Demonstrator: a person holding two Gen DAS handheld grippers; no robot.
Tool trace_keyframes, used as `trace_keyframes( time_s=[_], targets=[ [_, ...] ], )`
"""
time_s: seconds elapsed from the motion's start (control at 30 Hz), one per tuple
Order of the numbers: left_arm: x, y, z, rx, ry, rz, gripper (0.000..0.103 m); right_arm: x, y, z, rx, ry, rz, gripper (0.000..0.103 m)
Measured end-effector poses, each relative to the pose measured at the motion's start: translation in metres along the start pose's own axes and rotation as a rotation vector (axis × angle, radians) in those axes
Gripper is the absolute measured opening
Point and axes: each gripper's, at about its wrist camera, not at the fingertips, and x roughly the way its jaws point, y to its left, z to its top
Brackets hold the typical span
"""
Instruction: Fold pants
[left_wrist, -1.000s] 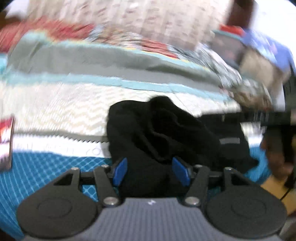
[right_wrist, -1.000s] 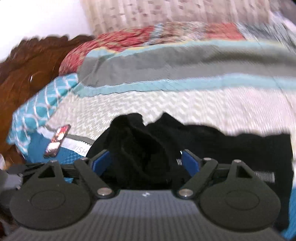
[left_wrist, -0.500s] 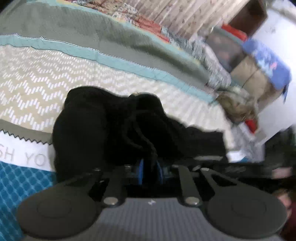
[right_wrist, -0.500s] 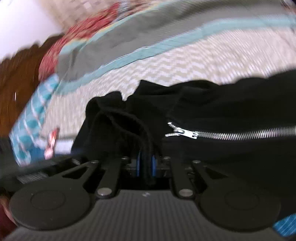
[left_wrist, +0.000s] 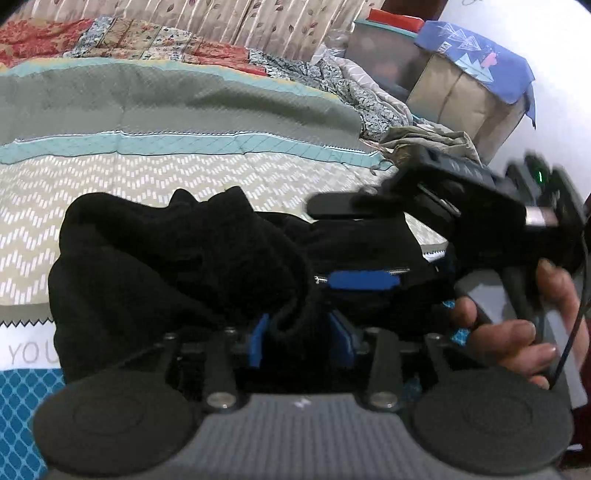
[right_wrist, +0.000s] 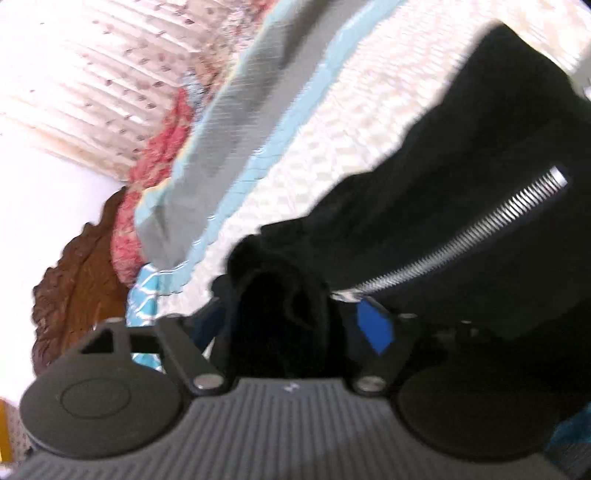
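Note:
The black pants (left_wrist: 177, 258) lie crumpled on the patterned bedspread (left_wrist: 110, 173). My left gripper (left_wrist: 301, 339) has its blue pads parted with a bunch of black fabric between them. My right gripper (left_wrist: 364, 278) shows in the left wrist view, held in a hand at the right, over the pants' zipper. In the right wrist view the right gripper (right_wrist: 291, 325) is tilted, its pads parted with a fold of the pants (right_wrist: 424, 206) between them. A silver zipper (right_wrist: 469, 229) runs across the cloth.
A quilt and crumpled bedding (left_wrist: 354, 88) lie at the bed's far end. A box under a blue cloth (left_wrist: 476, 62) stands at the back right. A carved wooden headboard (right_wrist: 77, 273) is at the left in the right wrist view.
Both grippers were shut on the pants half a second ago and now stand partly open. The right gripper has tilted and come into the left wrist view.

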Motion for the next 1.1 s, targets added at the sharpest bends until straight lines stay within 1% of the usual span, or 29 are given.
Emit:
trace_keyframes(
  time_s=[0.03, 0.13, 0.2, 0.23, 0.27, 0.3, 0.33, 0.37, 0.43, 0.47, 0.53, 0.63, 0.7, 0.73, 0.8, 0.83, 0.87, 0.9, 0.93, 0.97, 1.0, 1.03, 1.07, 1.1],
  targets=[
    [0.000, -0.003, 0.000, 0.012, 0.000, 0.002, 0.043, 0.005, 0.011, 0.000, -0.057, 0.018, -0.021, 0.088],
    [-0.007, -0.011, -0.001, 0.061, -0.002, 0.022, 0.047, 0.022, 0.036, -0.006, -0.230, 0.043, -0.116, 0.089],
    [-0.017, -0.014, -0.002, 0.085, -0.002, 0.025, 0.051, 0.037, 0.048, -0.014, -0.293, 0.067, -0.183, 0.088],
    [-0.025, -0.012, -0.004, 0.088, -0.005, 0.021, 0.052, 0.040, 0.053, -0.018, -0.319, 0.071, -0.196, 0.082],
    [-0.036, -0.009, -0.007, 0.083, -0.016, 0.016, 0.052, 0.041, 0.057, -0.021, -0.351, 0.075, -0.206, 0.070],
    [-0.049, -0.001, -0.011, 0.064, -0.036, 0.017, 0.055, 0.043, 0.062, -0.025, -0.399, 0.083, -0.229, 0.042],
    [-0.063, 0.009, -0.015, 0.032, -0.060, 0.023, 0.058, 0.042, 0.064, -0.026, -0.437, 0.090, -0.243, 0.025],
    [-0.074, 0.020, -0.019, -0.009, -0.078, 0.036, 0.059, 0.042, 0.066, -0.026, -0.449, 0.096, -0.241, 0.025],
    [-0.095, 0.050, -0.028, -0.140, -0.102, 0.081, 0.060, 0.041, 0.066, -0.021, -0.425, 0.107, -0.228, 0.022],
    [-0.104, 0.067, -0.033, -0.220, -0.111, 0.105, 0.060, 0.042, 0.067, -0.017, -0.394, 0.119, -0.210, 0.021],
    [-0.124, 0.099, -0.040, -0.375, -0.155, 0.127, 0.057, 0.049, 0.072, -0.009, -0.313, 0.153, -0.136, 0.020],
    [-0.157, 0.135, -0.046, -0.554, -0.265, 0.131, 0.057, 0.064, 0.106, -0.002, -0.249, 0.194, 0.010, 0.020],
    [-0.174, 0.148, -0.048, -0.623, -0.332, 0.129, 0.057, 0.071, 0.134, -0.002, -0.212, 0.205, 0.141, 0.020],
    [-0.181, 0.152, -0.049, -0.643, -0.359, 0.129, 0.058, 0.072, 0.141, -0.003, -0.188, 0.208, 0.198, 0.020],
    [-0.188, 0.155, -0.050, -0.656, -0.384, 0.136, 0.059, 0.071, 0.147, -0.007, -0.135, 0.208, 0.300, 0.020],
    [-0.187, 0.154, -0.049, -0.654, -0.383, 0.139, 0.059, 0.071, 0.140, -0.009, -0.118, 0.202, 0.321, 0.020],
    [-0.184, 0.153, -0.048, -0.651, -0.376, 0.140, 0.059, 0.071, 0.128, -0.011, -0.101, 0.193, 0.313, 0.020],
    [-0.179, 0.152, -0.048, -0.645, -0.363, 0.138, 0.059, 0.074, 0.111, -0.014, -0.088, 0.185, 0.257, 0.020],
    [-0.175, 0.151, -0.049, -0.637, -0.350, 0.134, 0.059, 0.076, 0.094, -0.018, -0.099, 0.175, 0.152, 0.020],
    [-0.171, 0.149, -0.050, -0.625, -0.331, 0.125, 0.059, 0.078, 0.079, -0.021, -0.143, 0.159, 0.021, 0.020],
    [-0.162, 0.147, -0.046, -0.611, -0.310, 0.117, 0.059, 0.080, 0.067, -0.027, -0.231, 0.135, -0.129, 0.020],
    [-0.154, 0.144, -0.043, -0.593, -0.288, 0.110, 0.059, 0.080, 0.060, -0.033, -0.334, 0.109, -0.237, 0.021],
    [-0.144, 0.140, -0.039, -0.571, -0.269, 0.105, 0.059, 0.074, 0.056, -0.038, -0.400, 0.085, -0.256, 0.022],
    [-0.135, 0.136, -0.033, -0.549, -0.250, 0.098, 0.059, 0.068, 0.056, -0.038, -0.415, 0.077, -0.242, 0.022]
  ],
)
